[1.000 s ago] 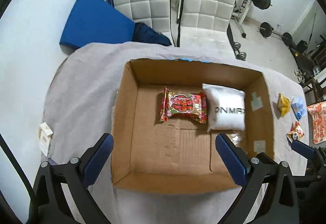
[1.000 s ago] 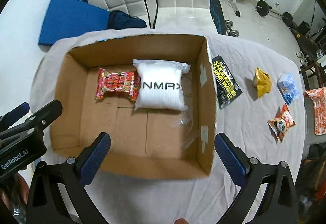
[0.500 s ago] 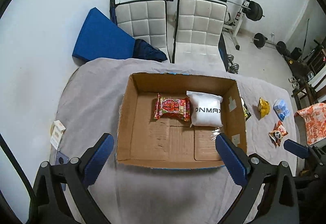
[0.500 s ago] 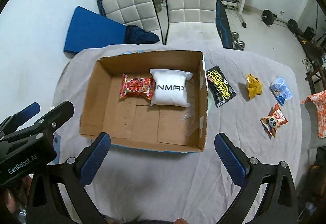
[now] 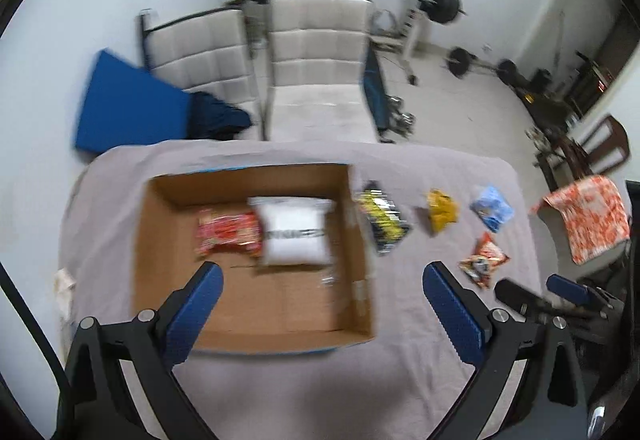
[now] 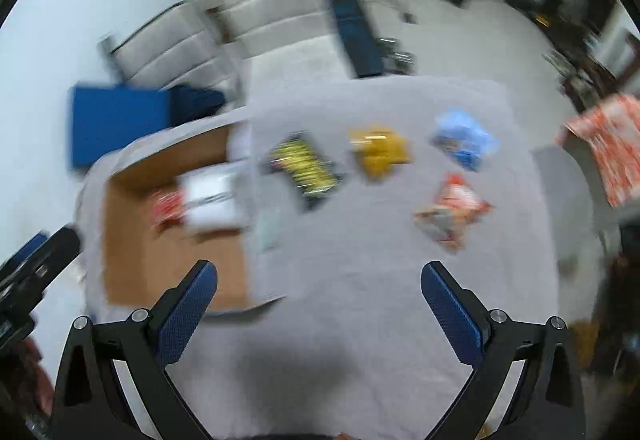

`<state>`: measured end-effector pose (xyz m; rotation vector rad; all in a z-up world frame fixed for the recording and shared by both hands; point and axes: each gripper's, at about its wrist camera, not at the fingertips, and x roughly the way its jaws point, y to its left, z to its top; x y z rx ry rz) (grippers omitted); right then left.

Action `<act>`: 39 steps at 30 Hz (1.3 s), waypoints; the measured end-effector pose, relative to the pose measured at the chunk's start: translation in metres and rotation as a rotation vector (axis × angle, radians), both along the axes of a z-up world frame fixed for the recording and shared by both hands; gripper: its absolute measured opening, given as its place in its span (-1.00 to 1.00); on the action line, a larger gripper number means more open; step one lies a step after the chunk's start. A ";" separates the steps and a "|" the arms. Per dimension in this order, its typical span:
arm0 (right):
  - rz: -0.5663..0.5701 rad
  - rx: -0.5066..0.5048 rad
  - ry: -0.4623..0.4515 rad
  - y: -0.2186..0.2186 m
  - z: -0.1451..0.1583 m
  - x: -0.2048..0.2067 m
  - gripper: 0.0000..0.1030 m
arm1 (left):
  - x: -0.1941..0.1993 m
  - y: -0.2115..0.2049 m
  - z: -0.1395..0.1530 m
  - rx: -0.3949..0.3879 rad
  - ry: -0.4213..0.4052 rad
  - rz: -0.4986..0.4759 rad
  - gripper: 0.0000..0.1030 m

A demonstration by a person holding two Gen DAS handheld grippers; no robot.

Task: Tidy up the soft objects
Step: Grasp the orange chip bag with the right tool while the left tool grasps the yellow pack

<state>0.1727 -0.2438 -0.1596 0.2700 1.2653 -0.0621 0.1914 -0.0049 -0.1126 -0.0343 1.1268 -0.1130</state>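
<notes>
An open cardboard box (image 5: pixel 160 260) stands on the grey-covered table and holds a red snack pack (image 5: pixel 228 234) and a white pouch (image 5: pixel 296 236). To its right lie a black-yellow packet (image 5: pixel 382 220), a yellow packet (image 5: pixel 440 209), a blue packet (image 5: pixel 492 207) and an orange-red packet (image 5: pixel 484 260). The right wrist view shows the same packets, blurred: black-yellow (image 6: pixel 306 163), yellow (image 6: pixel 378 151), blue (image 6: pixel 464 137), orange-red (image 6: pixel 452 211). My left gripper (image 5: pixel 320 300) is open and empty over the box's near right part. My right gripper (image 6: pixel 318 304) is open and empty over bare cloth.
Two white padded chairs (image 5: pixel 316 79), a blue mat (image 5: pixel 128 107) and a weight bench with barbells (image 5: pixel 400 19) stand behind the table. An orange patterned cloth (image 5: pixel 588 215) hangs on a chair at the right. A small white item (image 5: pixel 64 280) lies by the table's left edge.
Both grippers have pulled back and up from the box and swung to the right; the loose packets are now central in the right wrist view. Both stay open.
</notes>
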 end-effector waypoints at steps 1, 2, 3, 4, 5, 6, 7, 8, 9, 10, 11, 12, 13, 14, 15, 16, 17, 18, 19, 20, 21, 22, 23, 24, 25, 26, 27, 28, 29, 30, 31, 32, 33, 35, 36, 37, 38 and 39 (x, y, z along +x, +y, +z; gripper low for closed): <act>-0.038 -0.004 0.014 -0.022 -0.009 0.005 1.00 | 0.008 -0.017 -0.006 -0.001 0.009 -0.024 0.99; -0.083 -0.007 0.036 -0.047 -0.020 0.012 1.00 | 0.018 -0.037 -0.013 0.004 0.019 -0.054 0.99; -0.127 -0.001 0.066 -0.073 -0.035 0.019 1.00 | 0.026 -0.054 -0.020 0.014 0.030 -0.082 0.99; -0.170 0.020 0.101 -0.100 -0.053 0.027 1.00 | 0.039 -0.078 -0.033 0.033 0.049 -0.126 0.99; -0.203 0.036 0.128 -0.120 -0.068 0.033 1.00 | 0.047 -0.095 -0.041 0.048 0.059 -0.155 0.99; -0.235 0.050 0.156 -0.138 -0.084 0.039 1.00 | 0.055 -0.111 -0.051 0.067 0.065 -0.184 0.99; -0.260 0.062 0.177 -0.152 -0.098 0.044 1.00 | 0.067 -0.135 -0.065 0.098 0.073 -0.229 0.99; -0.292 0.082 0.206 -0.169 -0.119 0.051 1.00 | 0.077 -0.153 -0.077 0.124 0.082 -0.264 0.99; -0.313 0.092 0.224 -0.179 -0.133 0.055 1.00 | 0.084 -0.166 -0.085 0.148 0.086 -0.288 0.99; -0.332 0.108 0.248 -0.189 -0.151 0.060 0.96 | 0.093 -0.182 -0.097 0.183 0.091 -0.317 0.99; -0.348 0.122 0.274 -0.196 -0.169 0.066 0.88 | 0.102 -0.197 -0.109 0.216 0.099 -0.344 0.99; -0.368 0.136 0.304 -0.200 -0.187 0.070 0.84 | 0.110 -0.211 -0.121 0.249 0.107 -0.366 0.99; -0.382 0.156 0.329 -0.203 -0.201 0.072 0.75 | 0.116 -0.220 -0.129 0.269 0.113 -0.381 0.99; -0.398 0.182 0.352 -0.204 -0.216 0.075 0.65 | 0.123 -0.229 -0.139 0.289 0.121 -0.396 0.99; -0.413 0.208 0.371 -0.206 -0.229 0.076 0.57 | 0.127 -0.236 -0.147 0.305 0.128 -0.407 0.99; -0.422 0.241 0.389 -0.206 -0.242 0.077 0.52 | 0.132 -0.243 -0.155 0.320 0.138 -0.419 0.99; -0.424 0.257 0.398 -0.205 -0.250 0.078 0.35 | 0.136 -0.249 -0.163 0.331 0.146 -0.434 0.99; -0.419 0.259 0.410 -0.205 -0.256 0.078 0.22 | 0.138 -0.252 -0.169 0.341 0.153 -0.446 0.99; -0.408 0.255 0.419 -0.204 -0.259 0.078 0.13 | 0.141 -0.257 -0.175 0.354 0.164 -0.463 0.99; -0.386 0.254 0.412 -0.205 -0.260 0.078 0.10 | 0.143 -0.263 -0.183 0.354 0.187 -0.486 0.99; -0.356 0.229 0.413 -0.206 -0.260 0.078 0.05 | 0.145 -0.268 -0.190 0.349 0.215 -0.507 0.99; -0.325 0.194 0.416 -0.208 -0.259 0.079 0.05 | 0.148 -0.272 -0.198 0.348 0.251 -0.526 0.99; -0.295 0.154 0.415 -0.214 -0.256 0.080 0.05 | 0.151 -0.277 -0.206 0.350 0.284 -0.540 0.99; -0.265 0.125 0.422 -0.219 -0.255 0.082 0.05 | 0.154 -0.282 -0.214 0.352 0.313 -0.559 0.99; -0.244 0.107 0.429 -0.223 -0.255 0.083 0.05 | 0.157 -0.288 -0.222 0.359 0.335 -0.577 0.99; -0.212 0.086 0.441 -0.228 -0.255 0.084 0.05 | 0.158 -0.293 -0.228 0.373 0.347 -0.588 0.99; -0.190 0.075 0.452 -0.231 -0.256 0.085 0.06 | 0.161 -0.299 -0.237 0.388 0.358 -0.600 0.99; -0.175 0.069 0.463 -0.235 -0.258 0.086 0.07 | 0.164 -0.305 -0.245 0.397 0.372 -0.611 0.99; -0.160 0.068 0.475 -0.239 -0.259 0.087 0.17 | 0.167 -0.310 -0.254 0.407 0.388 -0.619 0.99; -0.156 0.059 0.478 -0.242 -0.259 0.088 0.36 | 0.170 -0.315 -0.263 0.421 0.403 -0.630 0.90; -0.156 0.043 0.476 -0.244 -0.258 0.088 0.46 | 0.173 -0.320 -0.271 0.426 0.423 -0.647 0.72; -0.157 0.031 0.466 -0.246 -0.255 0.087 0.57 | 0.175 -0.323 -0.278 0.425 0.449 -0.654 0.60; -0.163 0.036 0.455 -0.248 -0.253 0.086 0.57 | 0.177 -0.325 -0.284 0.431 0.465 -0.653 0.43; -0.182 0.053 0.444 -0.251 -0.251 0.081 0.57 | 0.181 -0.326 -0.291 0.414 0.487 -0.637 0.41; -0.190 0.062 0.437 -0.251 -0.250 0.080 0.57 | 0.183 -0.325 -0.294 0.391 0.502 -0.619 0.40; -0.200 0.071 0.428 -0.252 -0.248 0.077 0.57 | 0.185 -0.323 -0.294 0.368 0.511 -0.600 0.38; -0.213 0.082 0.422 -0.254 -0.247 0.076 0.57 | 0.186 -0.319 -0.294 0.338 0.516 -0.574 0.37; -0.220 0.091 0.418 -0.253 -0.247 0.076 0.57 | 0.187 -0.314 -0.293 0.313 0.522 -0.548 0.33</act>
